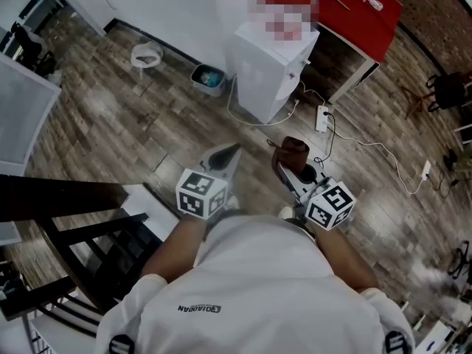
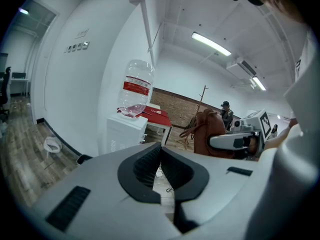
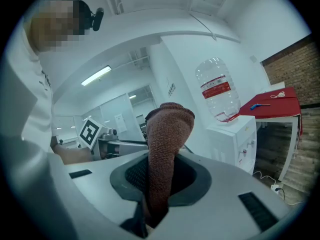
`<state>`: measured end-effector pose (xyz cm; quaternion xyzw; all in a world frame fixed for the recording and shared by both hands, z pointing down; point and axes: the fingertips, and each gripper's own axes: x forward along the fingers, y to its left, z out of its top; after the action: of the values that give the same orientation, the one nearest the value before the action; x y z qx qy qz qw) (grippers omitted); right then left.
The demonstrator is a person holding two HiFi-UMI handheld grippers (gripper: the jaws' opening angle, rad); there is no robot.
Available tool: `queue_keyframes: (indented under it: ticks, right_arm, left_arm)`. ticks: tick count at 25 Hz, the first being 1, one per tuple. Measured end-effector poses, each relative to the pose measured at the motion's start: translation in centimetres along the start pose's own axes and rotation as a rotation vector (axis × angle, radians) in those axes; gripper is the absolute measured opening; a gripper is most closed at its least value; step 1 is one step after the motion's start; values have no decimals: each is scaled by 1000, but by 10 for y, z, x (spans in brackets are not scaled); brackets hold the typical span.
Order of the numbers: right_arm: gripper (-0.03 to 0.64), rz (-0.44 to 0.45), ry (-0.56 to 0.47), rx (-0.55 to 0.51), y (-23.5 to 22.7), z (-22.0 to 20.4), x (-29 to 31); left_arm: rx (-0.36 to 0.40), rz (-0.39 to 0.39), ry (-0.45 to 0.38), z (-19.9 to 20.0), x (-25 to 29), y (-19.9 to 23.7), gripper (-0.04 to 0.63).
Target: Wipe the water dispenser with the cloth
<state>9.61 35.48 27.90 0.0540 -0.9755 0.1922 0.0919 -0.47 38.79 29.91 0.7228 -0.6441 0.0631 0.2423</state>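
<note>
The white water dispenser (image 1: 270,71) stands by the wall ahead of me, with a clear bottle (image 2: 136,89) upside down on top. It also shows in the left gripper view (image 2: 125,131) and in the right gripper view (image 3: 242,136). A brown knitted cloth (image 1: 293,153) sticks up from my right gripper (image 1: 285,165), which is shut on it; in the right gripper view the cloth (image 3: 166,144) fills the jaws (image 3: 161,179). My left gripper (image 1: 226,158) is shut with nothing between its pads (image 2: 150,166). Both grippers are held well short of the dispenser.
A red table (image 1: 369,17) stands to the right of the dispenser. A power strip with cables (image 1: 322,118) lies on the wooden floor near its base. A small bin (image 1: 209,78) sits to its left. Dark furniture (image 1: 88,234) is at my lower left. A person (image 2: 225,109) stands far off.
</note>
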Motion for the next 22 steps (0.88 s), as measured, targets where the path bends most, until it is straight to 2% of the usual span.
queue_keyframes:
  ticks: [6,14,18,22]
  right_arm:
    - [58,-3,12,16,7,3,29]
    - [58,-3,10,29,22,1,90]
    - [58,16,38,53,29,-2,120]
    - [58,41,53,60,35,-2,149]
  left_arm:
    - [-4,16,-16,9,-19,35,-11]
    - [-16,49,0,-3,-58,100,-11]
    - [-52,101,-4,-8,-76,136,-11]
    - [-78,121,-10,-11,-88,156,-11]
